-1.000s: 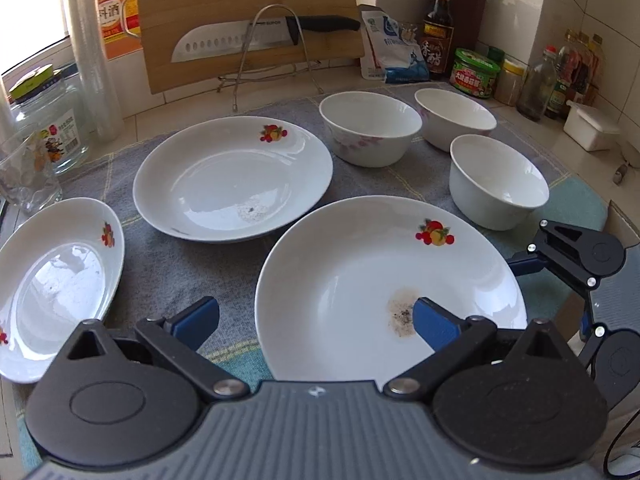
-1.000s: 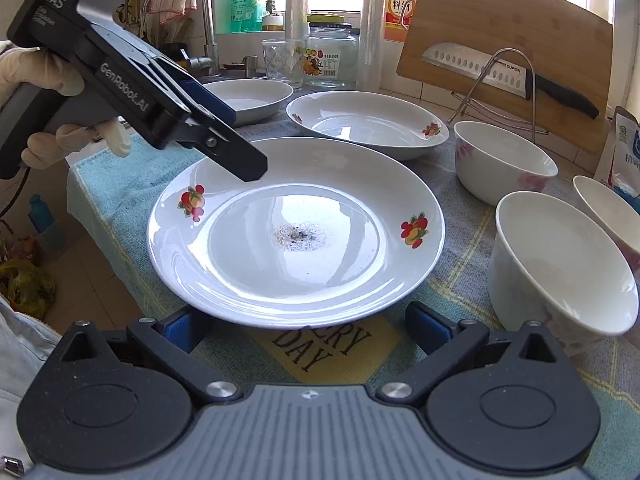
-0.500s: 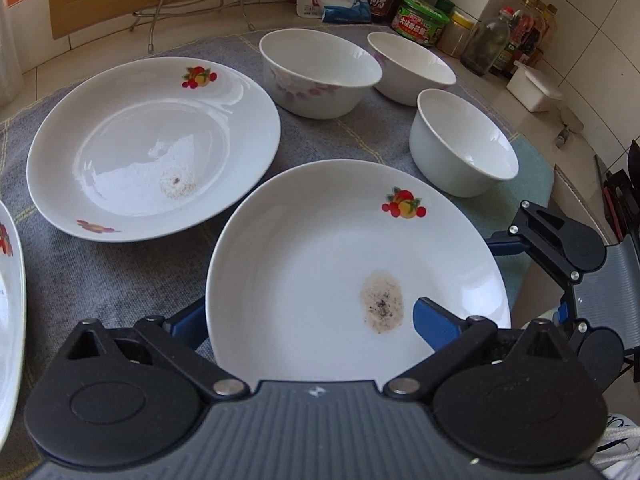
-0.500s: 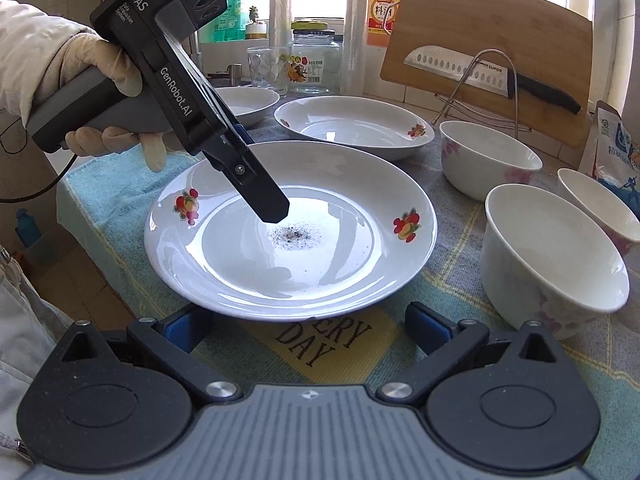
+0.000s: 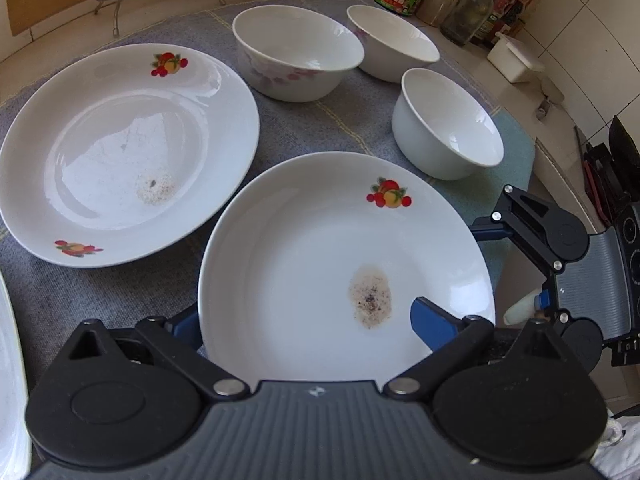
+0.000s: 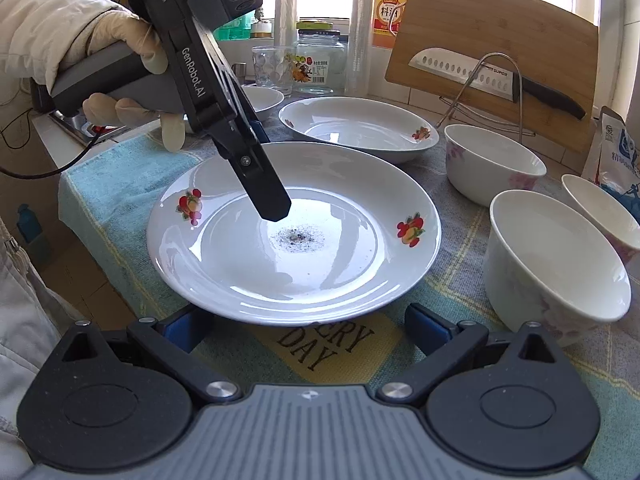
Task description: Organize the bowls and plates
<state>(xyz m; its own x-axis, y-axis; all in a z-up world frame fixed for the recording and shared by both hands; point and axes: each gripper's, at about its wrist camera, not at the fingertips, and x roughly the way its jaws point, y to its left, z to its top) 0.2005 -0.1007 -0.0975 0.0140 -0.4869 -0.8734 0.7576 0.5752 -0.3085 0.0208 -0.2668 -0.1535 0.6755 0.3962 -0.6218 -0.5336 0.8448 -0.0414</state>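
A white fruit-print plate with a dirt speck [image 5: 320, 264] [image 6: 296, 236] lies nearest on the towel. My left gripper [image 5: 308, 322] is open and straddles its near rim: one finger [image 5: 430, 320] over the plate, the other under its edge. In the right wrist view that finger [image 6: 268, 196] points down into the plate. My right gripper [image 6: 304, 328] is open and empty at the plate's near edge. A second plate [image 5: 124, 152] [image 6: 360, 126] lies behind. Three white bowls [image 5: 298, 50] [image 5: 394, 48] [image 5: 448, 124] stand to the right.
A third plate [image 5: 10, 368] sits at the far left edge. A cutting board with a knife [image 6: 492, 76], a wire rack, jars [image 6: 320, 62] and sauce bottles [image 5: 466, 14] line the back. The towel's front edge [image 6: 100, 200] drops off the counter.
My left gripper has moved forward and tilted down, its fingers closing in around the near plate's rim. The right gripper has stayed almost still.
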